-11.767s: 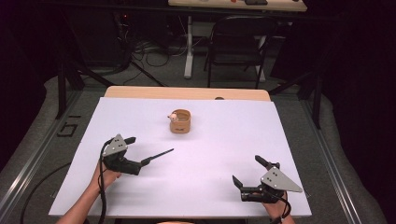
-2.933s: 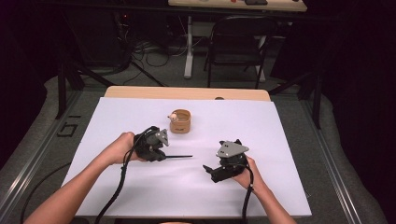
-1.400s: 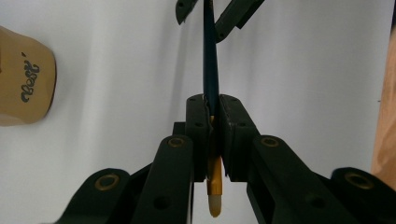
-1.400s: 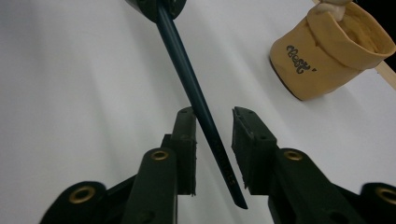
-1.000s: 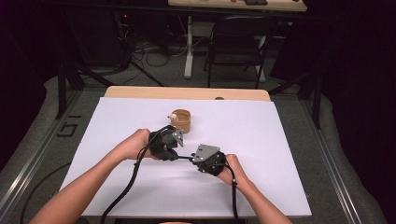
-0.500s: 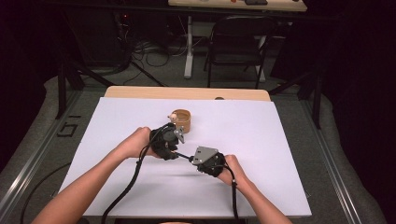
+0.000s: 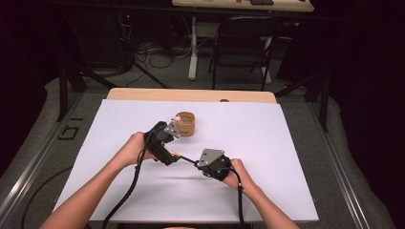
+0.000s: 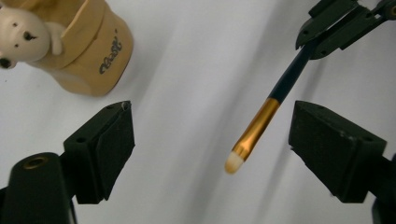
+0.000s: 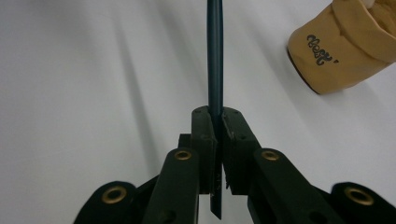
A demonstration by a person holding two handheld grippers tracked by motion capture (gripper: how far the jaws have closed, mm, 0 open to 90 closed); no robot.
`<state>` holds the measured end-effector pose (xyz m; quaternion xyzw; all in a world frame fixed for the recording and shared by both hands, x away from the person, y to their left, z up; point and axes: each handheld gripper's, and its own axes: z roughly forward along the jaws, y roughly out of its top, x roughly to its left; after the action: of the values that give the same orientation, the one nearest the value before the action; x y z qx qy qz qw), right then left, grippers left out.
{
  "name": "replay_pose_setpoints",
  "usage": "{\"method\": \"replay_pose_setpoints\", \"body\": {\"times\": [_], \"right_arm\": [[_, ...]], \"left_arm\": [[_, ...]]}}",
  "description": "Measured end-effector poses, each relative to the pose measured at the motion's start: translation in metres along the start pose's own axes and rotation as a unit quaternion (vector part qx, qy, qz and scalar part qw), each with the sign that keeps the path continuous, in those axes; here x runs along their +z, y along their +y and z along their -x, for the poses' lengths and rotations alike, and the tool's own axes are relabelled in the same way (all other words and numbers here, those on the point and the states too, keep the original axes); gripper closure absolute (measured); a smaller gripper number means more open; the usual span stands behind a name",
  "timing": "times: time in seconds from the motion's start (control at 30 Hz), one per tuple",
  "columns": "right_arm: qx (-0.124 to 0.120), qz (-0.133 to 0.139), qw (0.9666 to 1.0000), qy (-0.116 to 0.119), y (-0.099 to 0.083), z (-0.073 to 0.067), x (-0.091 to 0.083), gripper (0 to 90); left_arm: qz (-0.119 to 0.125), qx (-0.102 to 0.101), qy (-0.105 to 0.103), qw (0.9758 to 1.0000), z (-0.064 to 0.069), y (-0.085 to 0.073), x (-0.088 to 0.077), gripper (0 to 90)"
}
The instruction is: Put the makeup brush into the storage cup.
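Bench (image 7: 267,143) w/ a white sheet over a wood top, wood strip showing along the far edge; grey carpet around it, dark room behind w/ a folding chair (image 7: 239,45), desk legs and loose cables on the floor. Tan cup (image 7: 185,124) w/ a small bear figure on its rim stands at approx 12 o'clock from the two hands, upright; dark script lettering on its side, too curly to read in either gripper view. Left hand-held gripper (image 8: 210,154) has just been opening: jaws now wide, pads clear of the brush (image 8: 261,126), whose gold ferrule and pale tip hang between them w/o touching. Right hand-held gripper (image 9: 217,121) is clamped tight on the brush's dark handle, handle running straight out at 12 o'clock in its own view, butt end poking back past the pads. In the high view the brush (image 7: 184,158) spans the gap between the left hand-held gripper (image 7: 165,143) and the right hand-held gripper (image 7: 212,164), just above the sheet, near bench centre. Cup sits near the left gripper's far side. Lots of bare sheet at 3 and 9 o'clock; near edge well behind the forearms.
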<state>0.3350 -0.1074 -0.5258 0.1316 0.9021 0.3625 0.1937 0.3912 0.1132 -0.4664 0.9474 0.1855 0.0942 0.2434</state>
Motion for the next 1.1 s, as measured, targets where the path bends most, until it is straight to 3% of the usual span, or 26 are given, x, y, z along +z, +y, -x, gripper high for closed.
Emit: {"method": "replay_pose_setpoints", "body": {"times": [0.17,0.43,0.7,1.1], "right_arm": [[0.011,-0.001,0.9999,-0.002,-0.001,0.001,0.0,84.8],[0.024,-0.002,0.9996,-0.012,-0.003,0.003,-0.002,84.8],[0.041,0.001,0.999,-0.019,-0.005,0.005,-0.005,84.8],[0.056,0.006,0.9982,-0.019,-0.007,0.007,-0.007,84.9]], "left_arm": [[0.018,-0.015,0.015,0.9996,0.0,-0.012,0.0,5.5],[0.043,-0.036,0.032,0.9979,0.002,-0.027,0.003,3.6],[0.071,-0.063,0.028,0.9951,0.001,-0.034,0.008,0.7],[0.099,-0.074,0.039,0.9916,0.002,-0.041,0.006,0.0]]}}
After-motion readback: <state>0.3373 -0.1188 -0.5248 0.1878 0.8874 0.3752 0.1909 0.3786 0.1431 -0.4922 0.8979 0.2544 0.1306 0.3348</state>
